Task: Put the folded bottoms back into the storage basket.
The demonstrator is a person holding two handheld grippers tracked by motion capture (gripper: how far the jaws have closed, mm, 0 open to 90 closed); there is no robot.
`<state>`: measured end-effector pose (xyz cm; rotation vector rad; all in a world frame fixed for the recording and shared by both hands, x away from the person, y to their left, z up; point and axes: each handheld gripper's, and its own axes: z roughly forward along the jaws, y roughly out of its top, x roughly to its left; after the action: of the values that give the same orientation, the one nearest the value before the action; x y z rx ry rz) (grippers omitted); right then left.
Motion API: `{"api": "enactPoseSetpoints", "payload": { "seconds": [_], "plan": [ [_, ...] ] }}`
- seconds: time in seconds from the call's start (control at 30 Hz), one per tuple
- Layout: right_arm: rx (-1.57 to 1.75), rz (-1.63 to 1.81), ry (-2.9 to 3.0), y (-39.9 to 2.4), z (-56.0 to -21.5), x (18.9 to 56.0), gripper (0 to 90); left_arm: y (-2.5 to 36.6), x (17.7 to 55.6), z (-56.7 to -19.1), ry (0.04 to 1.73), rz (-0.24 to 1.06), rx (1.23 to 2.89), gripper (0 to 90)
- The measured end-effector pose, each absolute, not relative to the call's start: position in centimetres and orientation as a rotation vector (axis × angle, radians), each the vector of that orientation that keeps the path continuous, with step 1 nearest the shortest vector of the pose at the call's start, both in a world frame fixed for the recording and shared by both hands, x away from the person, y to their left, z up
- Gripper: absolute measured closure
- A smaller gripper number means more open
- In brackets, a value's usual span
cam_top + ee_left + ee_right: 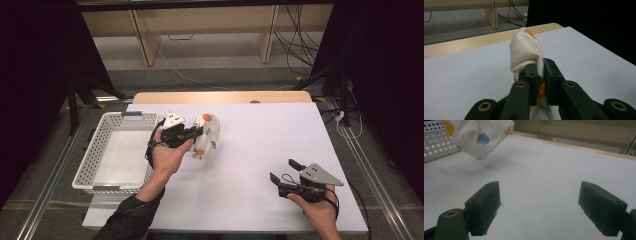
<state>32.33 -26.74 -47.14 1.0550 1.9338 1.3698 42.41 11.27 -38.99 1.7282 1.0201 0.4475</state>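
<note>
While the left gripper (pixel 199 133) at centre left of the high view has its 2 fingers (pixel 531 75) clenched on a white cloth with coloured spots (pixel 209 135), the cloth hangs lifted off the white desk (pixel 260 150), just right of the white perforated basket (pixel 92 165). At lower right, the right gripper (pixel 283 170) rests released, its fingers (pixel 484 205) wide apart with nothing between them.

Even overhead light; bright table (pixel 260 145); dark surroundings; soft shadows; slight blur.
</note>
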Motion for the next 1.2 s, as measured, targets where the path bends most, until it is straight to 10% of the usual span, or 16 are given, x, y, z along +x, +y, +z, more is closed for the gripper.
{"api": "enactPoseSetpoints", "payload": {
  "seconds": [1.2],
  "plan": [
    [1.053,1.370,1.931,-26.7,-47.1,32.4,18.3,12.8,42.1,-38.1,1.033,0.474,1.701,81.9]
  ]
}}
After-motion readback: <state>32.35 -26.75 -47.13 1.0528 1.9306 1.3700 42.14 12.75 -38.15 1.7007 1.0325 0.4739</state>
